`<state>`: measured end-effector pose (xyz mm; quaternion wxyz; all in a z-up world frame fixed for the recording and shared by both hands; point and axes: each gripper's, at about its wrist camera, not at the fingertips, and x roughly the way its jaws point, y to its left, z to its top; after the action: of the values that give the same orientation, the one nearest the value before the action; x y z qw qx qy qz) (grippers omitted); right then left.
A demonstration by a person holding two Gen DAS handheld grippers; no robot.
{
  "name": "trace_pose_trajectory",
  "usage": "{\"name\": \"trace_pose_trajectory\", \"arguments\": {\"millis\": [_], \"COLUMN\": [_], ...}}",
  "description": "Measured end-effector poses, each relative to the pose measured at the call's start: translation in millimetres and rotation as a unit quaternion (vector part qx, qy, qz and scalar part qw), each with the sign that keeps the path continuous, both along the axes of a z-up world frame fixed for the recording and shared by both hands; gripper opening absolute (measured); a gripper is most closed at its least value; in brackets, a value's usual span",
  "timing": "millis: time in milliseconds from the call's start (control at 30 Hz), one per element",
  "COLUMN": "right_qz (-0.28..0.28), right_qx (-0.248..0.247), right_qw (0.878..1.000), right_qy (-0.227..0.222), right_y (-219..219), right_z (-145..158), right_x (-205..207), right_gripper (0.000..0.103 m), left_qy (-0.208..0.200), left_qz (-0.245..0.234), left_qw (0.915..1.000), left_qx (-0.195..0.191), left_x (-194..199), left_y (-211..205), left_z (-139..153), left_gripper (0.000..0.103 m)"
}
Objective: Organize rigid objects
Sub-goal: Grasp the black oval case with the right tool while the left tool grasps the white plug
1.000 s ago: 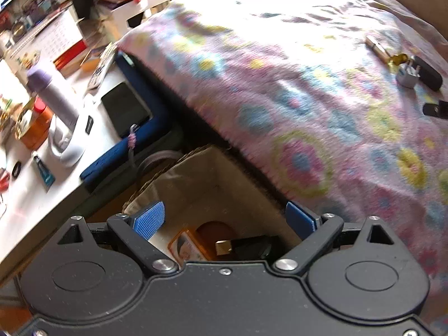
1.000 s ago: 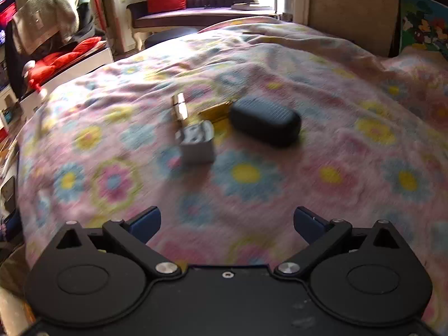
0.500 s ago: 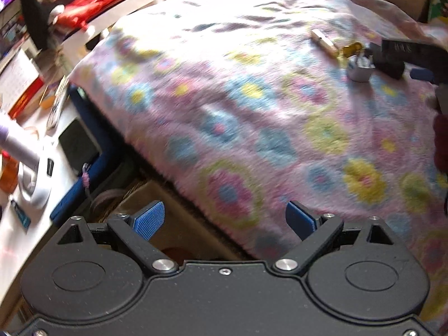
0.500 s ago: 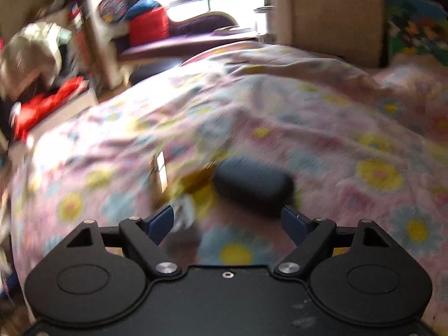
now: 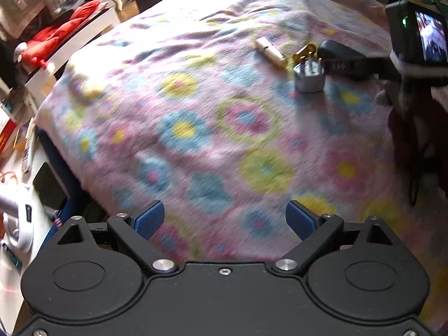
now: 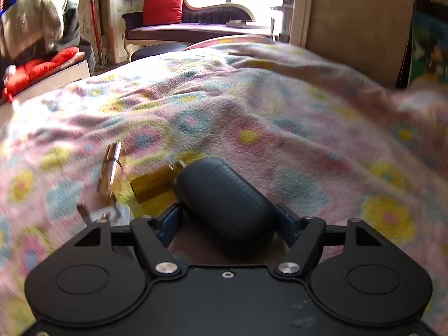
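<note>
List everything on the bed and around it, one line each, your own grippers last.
Floral fleece blanket: one, pink, blue and yellow, covering the bed.
Black oval ribbed case: one, between the right gripper's pads.
Amber glass bottle: one, lying left of the case.
Gold rectangular lighter: one, beyond the plug.
White plug adapter: one, prongs up, beside the case.
Red cushion: one, on the window bench.
Left gripper: black, blue pads, open, empty over the blanket.
Right gripper: black, jaws have just been closing around the case.
</note>
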<state>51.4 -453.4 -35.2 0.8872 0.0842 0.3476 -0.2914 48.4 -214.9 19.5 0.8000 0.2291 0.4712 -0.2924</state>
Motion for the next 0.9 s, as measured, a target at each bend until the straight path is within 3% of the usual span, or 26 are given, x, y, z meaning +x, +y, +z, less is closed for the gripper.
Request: {"name": "trace_pose_trajectory", "arguments": {"millis": [133, 333, 600, 767, 800, 900], "right_qz": [-0.032, -0.083, -0.083, -0.083, -0.083, -0.083], "right_qx": [0.029, 0.003, 0.018, 0.018, 0.019, 0.02], "right_qw": [0.999, 0.994, 0.992, 0.992, 0.992, 0.992], "right_qy": [-0.026, -0.072, -0.089, -0.092, -0.093, -0.096], "right_y": [-3.3, 3.6, -2.8, 0.1, -0.3, -0.2], "right_z": [6.4, 1.0, 2.2, 2.7, 2.5, 3.3], "right_x": [-26.8, -77.2, -81.0, -84.2, -84.4, -86.0], "right_gripper": [0.07, 0.07, 0.071, 0.071, 0.071, 0.071], "left_qy": [0.004, 0.004, 0.032, 0.019, 0.019, 0.044], "left_qz": [-0.002, -0.005, 0.037, 0.043, 0.044, 0.035], "left_qw": [0.9999, 0.9995, 0.9966, 0.998, 0.9981, 0.9978], "left_qx": [-0.012, -0.031, -0.066, -0.042, -0.038, -0.033], "left_x": [4.8, 15.7, 49.4, 57.8, 59.0, 62.9], "left_y": [-26.1, -81.8, -141.8, -168.8, -170.8, -171.8], "left_z": [1.2, 2.1, -1.4, -14.5, -18.1, -28.4], "left_gripper": [0.091, 0.091, 0.091, 0.09, 0.085, 0.042]}}
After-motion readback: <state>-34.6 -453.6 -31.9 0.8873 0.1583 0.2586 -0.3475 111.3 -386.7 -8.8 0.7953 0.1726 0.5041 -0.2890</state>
